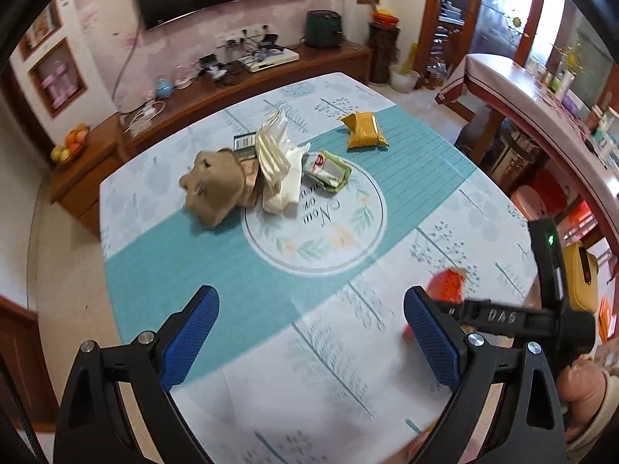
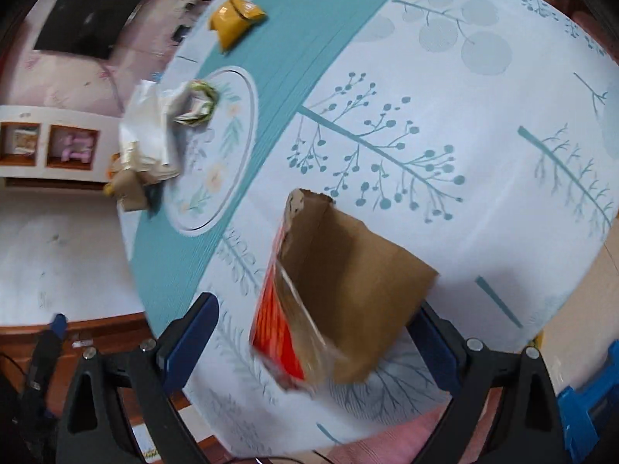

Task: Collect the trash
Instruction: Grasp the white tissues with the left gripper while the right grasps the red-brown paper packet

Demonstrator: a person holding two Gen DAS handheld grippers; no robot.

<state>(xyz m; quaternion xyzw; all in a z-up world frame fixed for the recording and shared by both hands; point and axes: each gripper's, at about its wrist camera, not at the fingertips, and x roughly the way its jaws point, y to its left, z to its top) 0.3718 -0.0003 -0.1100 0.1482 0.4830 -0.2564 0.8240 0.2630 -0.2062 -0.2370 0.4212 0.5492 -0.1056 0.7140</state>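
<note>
1. While the right gripper point(image 2: 309, 332) stands with its jaws wide apart, the torn red-and-brown carton point(image 2: 340, 290) sits between them; the motion blur leaves it unclear whether a pad touches it, but no clamping grip shows.
2. Judging by this, the step in hand is taking or setting the carton as the trash holder. To do it well, square the blue pads on the two flat brown walls, low on the body rather than on the ragged torn rim, and close gently so the thin card does not buckle.
3. The left gripper point(image 1: 309, 336) also has its jaws apart with nothing between them, and hangs over the patterned tablecloth point(image 1: 240, 270) short of the trash.
4. The trash lies near the printed circle at the table's middle: a crumpled brown paper bag point(image 1: 212, 187), a white wrapper point(image 1: 278, 166) leaning on it, a green-edged packet point(image 1: 327, 172) just beside that, and a yellow pouch point(image 1: 363, 131) apart, farther off.
5. As for containers, the carton's mouth faces away from the right wrist camera, so its contents cannot be told. The brown bag looks collapsed; its inside is hidden.
</note>
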